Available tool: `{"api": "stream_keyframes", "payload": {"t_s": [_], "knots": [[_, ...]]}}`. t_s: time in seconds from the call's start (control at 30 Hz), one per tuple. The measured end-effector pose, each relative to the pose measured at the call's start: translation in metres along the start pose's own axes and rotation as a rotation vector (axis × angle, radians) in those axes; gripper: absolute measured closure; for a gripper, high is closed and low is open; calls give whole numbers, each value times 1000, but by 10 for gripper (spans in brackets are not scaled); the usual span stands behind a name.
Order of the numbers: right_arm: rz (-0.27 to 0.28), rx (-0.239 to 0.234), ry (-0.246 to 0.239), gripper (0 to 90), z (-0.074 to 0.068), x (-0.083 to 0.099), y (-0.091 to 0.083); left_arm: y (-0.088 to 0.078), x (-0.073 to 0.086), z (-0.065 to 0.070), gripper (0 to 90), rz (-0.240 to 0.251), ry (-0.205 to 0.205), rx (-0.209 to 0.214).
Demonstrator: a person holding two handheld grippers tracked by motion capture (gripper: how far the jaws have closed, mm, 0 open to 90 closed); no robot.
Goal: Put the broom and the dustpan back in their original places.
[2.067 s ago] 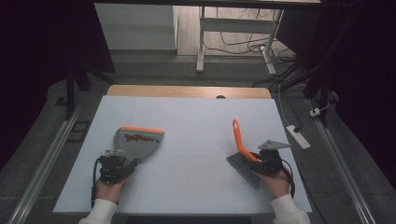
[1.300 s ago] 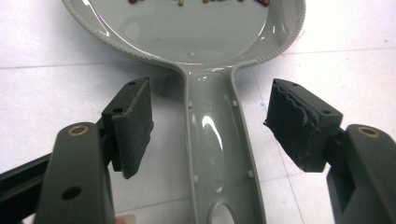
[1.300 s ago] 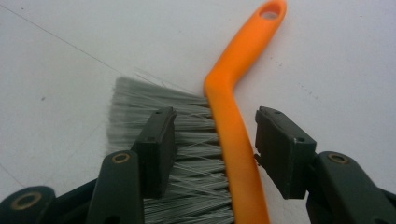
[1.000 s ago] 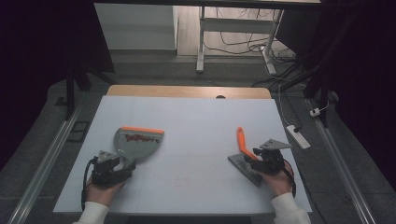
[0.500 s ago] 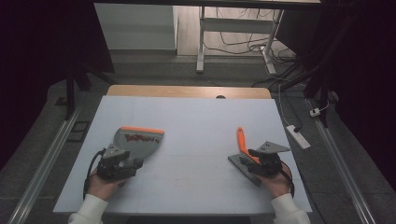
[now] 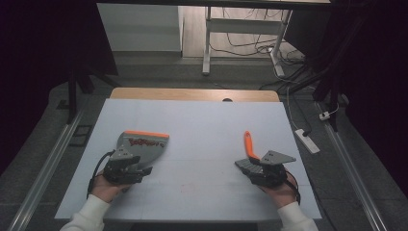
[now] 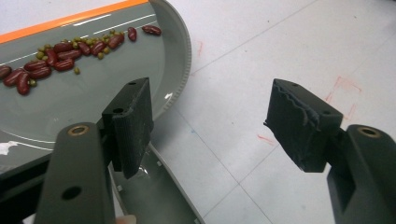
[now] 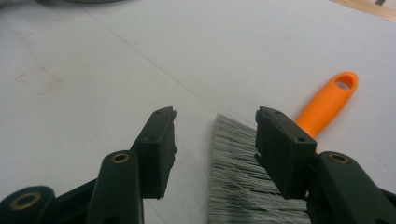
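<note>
A grey dustpan (image 6: 142,143) with an orange front edge lies on the white table at the left. In the left gripper view the dustpan (image 7: 93,93) holds a row of red and green beans (image 7: 70,49). My left gripper (image 6: 137,163) sits at the pan's near end, and its jaws (image 7: 210,121) stand open with bare table between them. At the right a brush (image 6: 248,147) with an orange handle lies flat. My right gripper (image 6: 255,168) is at its bristle end. It (image 8: 215,140) is open, the grey bristles (image 8: 238,163) lie under its right jaw, and the handle (image 8: 329,102) points away.
The white sheet (image 6: 207,120) covers the table, with a wooden strip along the far edge. Faint red marks (image 7: 343,86) are drawn on it. A white power strip (image 6: 305,140) lies on the floor to the right, and desk legs and cables stand beyond.
The brush went from standing tilted up in the right gripper to lying flat on the table. The left gripper pulled back from the dustpan and turned. The dustpan stayed put.
</note>
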State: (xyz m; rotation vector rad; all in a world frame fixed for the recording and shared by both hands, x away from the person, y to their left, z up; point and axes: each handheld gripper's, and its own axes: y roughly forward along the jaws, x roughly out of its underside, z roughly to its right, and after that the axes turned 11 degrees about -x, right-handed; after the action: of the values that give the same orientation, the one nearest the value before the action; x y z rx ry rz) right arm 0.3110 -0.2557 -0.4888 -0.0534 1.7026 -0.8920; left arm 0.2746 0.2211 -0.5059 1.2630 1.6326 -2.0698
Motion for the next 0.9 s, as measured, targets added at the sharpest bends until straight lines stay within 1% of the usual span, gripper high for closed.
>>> {"api": "stream_keyframes", "payload": {"t_s": [0.07, 0.13, 0.17, 0.2, 0.27, 0.3, 0.4, 0.57, 0.7, 0.8, 0.9], "knots": [[3, -13, 2, 473, -1, 0, 0, 0, 1, 0, 325, -1, 6, 4], [-2, -14, 6, 474, -2, 1, 1, 0, 1, 1, 325, -3, 7, 8], [-9, -16, -3, 474, -2, 2, 2, 0, 2, 2, 325, -5, 10, 10], [-17, -16, 2, 474, -3, 2, 3, 1, 2, 3, 325, -9, 10, 10], [-25, -18, -6, 474, -4, 3, 4, 1, 3, 4, 325, -17, 17, 11], [-28, -18, -4, 474, -5, 4, 4, 1, 3, 5, 325, -20, 24, 11], [-27, -22, -14, 474, -6, 4, 3, 0, 4, 6, 325, -18, 27, 11], [-18, -27, -15, 477, -5, 5, 1, -1, 4, 6, 325, -16, 21, 7], [-21, -31, -17, 477, -5, 5, 1, 1, 5, 5, 325, -21, 16, 7], [-19, -31, -16, 477, -5, 5, 0, 1, 6, 5, 325, -23, 12, -1], [-19, -31, -16, 477, -5, 5, 0, 1, 6, 4, 325, -21, 8, 1]]}}
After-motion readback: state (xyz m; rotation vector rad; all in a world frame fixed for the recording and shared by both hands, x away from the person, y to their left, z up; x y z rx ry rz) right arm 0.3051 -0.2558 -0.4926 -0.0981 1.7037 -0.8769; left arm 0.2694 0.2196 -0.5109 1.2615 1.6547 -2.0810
